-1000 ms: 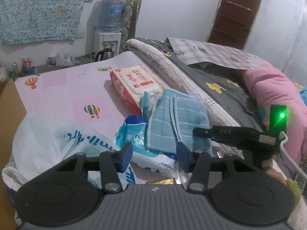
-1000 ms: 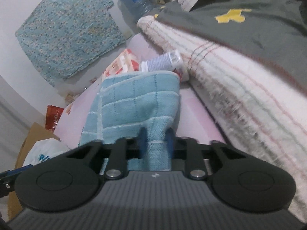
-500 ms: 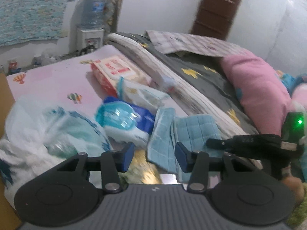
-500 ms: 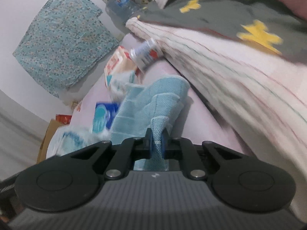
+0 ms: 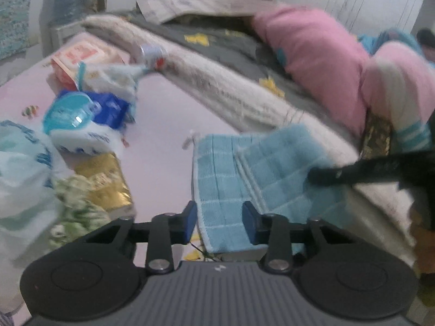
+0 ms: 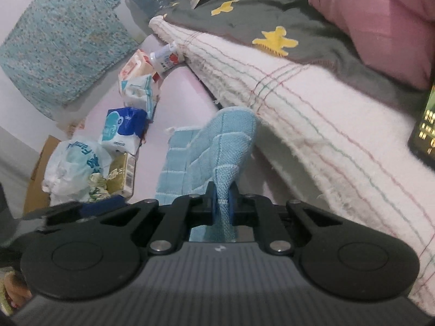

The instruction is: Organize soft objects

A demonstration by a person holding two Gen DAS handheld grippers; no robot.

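A light blue checked towel (image 5: pixel 231 179) lies on the pink sheet against the striped blanket, one corner lifted. My right gripper (image 6: pixel 221 203) is shut on that corner, and the cloth (image 6: pixel 217 149) hangs from it in a cone. In the left wrist view the right gripper (image 5: pixel 312 175) reaches in from the right onto the towel. My left gripper (image 5: pixel 219 217) straddles the towel's near left edge. Its jaws are closing with the cloth between them, and the pads (image 5: pixel 190 217) do not visibly press it.
To the left lie wipes packs (image 5: pixel 87 119), a gold packet (image 5: pixel 108 187), a white plastic bag (image 5: pixel 19 176) and a small bottle (image 5: pixel 151 53). A folded striped blanket (image 6: pixel 326 103), grey quilt (image 6: pixel 244 21) and pink pillow (image 5: pixel 312 62) fill the right. A cardboard box (image 6: pixel 40 168) stands at the bed's edge.
My right gripper has dragged the towel away from the pile of packs, along the blanket. My left gripper has followed it down, and its jaws have narrowed around the towel's edge.
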